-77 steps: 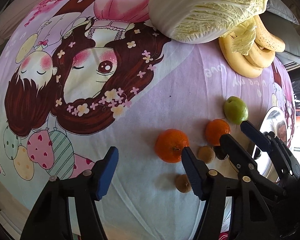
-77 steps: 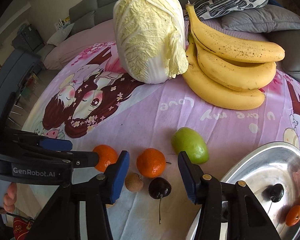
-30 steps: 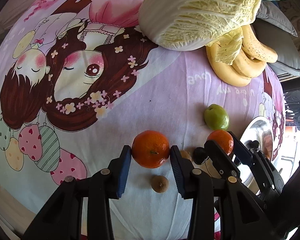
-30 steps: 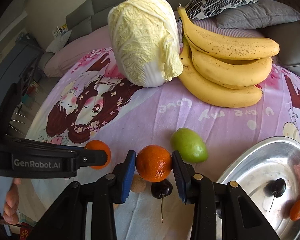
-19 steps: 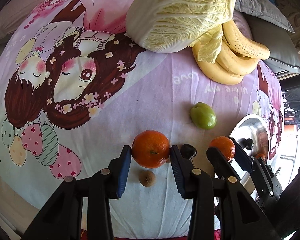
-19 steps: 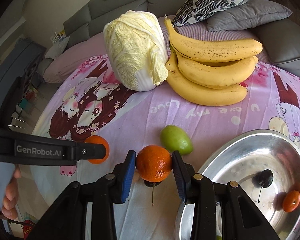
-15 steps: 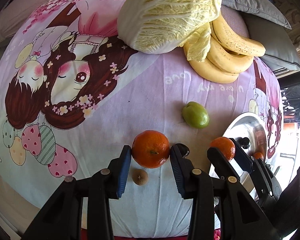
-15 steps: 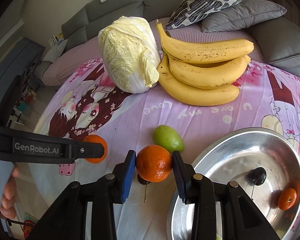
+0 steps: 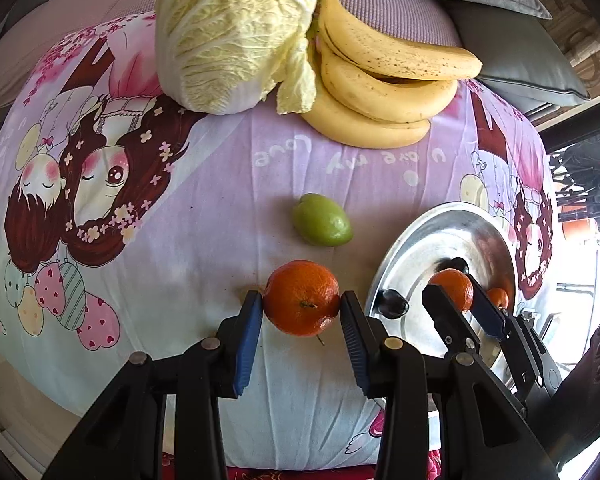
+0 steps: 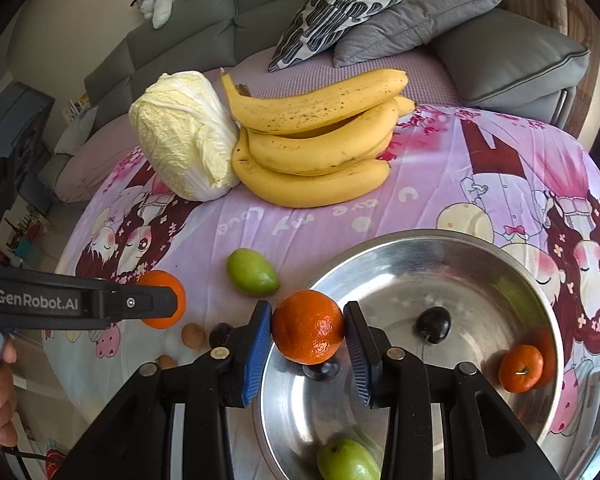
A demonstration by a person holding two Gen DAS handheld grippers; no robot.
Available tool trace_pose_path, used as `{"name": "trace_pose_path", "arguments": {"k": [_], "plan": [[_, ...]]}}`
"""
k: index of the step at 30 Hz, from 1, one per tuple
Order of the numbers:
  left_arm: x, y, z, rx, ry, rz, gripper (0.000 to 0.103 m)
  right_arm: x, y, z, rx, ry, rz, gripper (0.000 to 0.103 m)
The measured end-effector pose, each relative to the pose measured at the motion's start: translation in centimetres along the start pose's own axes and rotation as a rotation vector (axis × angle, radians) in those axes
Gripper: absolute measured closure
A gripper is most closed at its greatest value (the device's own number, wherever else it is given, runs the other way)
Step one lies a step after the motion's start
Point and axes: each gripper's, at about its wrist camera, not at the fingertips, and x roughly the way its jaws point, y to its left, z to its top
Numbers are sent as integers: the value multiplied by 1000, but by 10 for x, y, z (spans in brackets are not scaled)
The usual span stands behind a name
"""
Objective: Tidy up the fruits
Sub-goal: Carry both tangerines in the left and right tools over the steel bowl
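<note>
My left gripper (image 9: 301,307) is shut on an orange mandarin (image 9: 301,298) and holds it above the cloth, left of the steel bowl (image 9: 416,240). My right gripper (image 10: 307,330) is shut on a second mandarin (image 10: 308,332), hanging over the near left rim of the steel bowl (image 10: 480,246). In the bowl lie a small mandarin (image 10: 521,368), a dark cherry (image 10: 433,324) and a green fruit (image 10: 346,460). A green fruit (image 10: 252,271) lies on the cloth left of the bowl. Small brown fruits (image 10: 193,335) and a dark cherry (image 10: 220,334) lie near the table's front.
A napa cabbage (image 10: 184,136) and a bunch of bananas (image 10: 316,148) lie at the far side of the round table with its pink cartoon cloth (image 9: 180,220). A grey sofa with cushions (image 10: 400,20) stands behind. A person's fingers (image 10: 0,396) show at the left edge.
Both grippers, each with its mandarin, have moved right toward the steel bowl and risen a little. The right one now hangs over the bowl's rim.
</note>
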Motion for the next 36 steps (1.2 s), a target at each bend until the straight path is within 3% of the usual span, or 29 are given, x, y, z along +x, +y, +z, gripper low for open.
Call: {"name": "trace_pose_path", "arguments": {"k": [22,36], "plan": [[22,-72,0,69,41,-44,62,-15,-104,-8,256,16,-169,64],[46,-98,3,94,80,-45,62,-1,-121,-9,294,56,-199,64]]}}
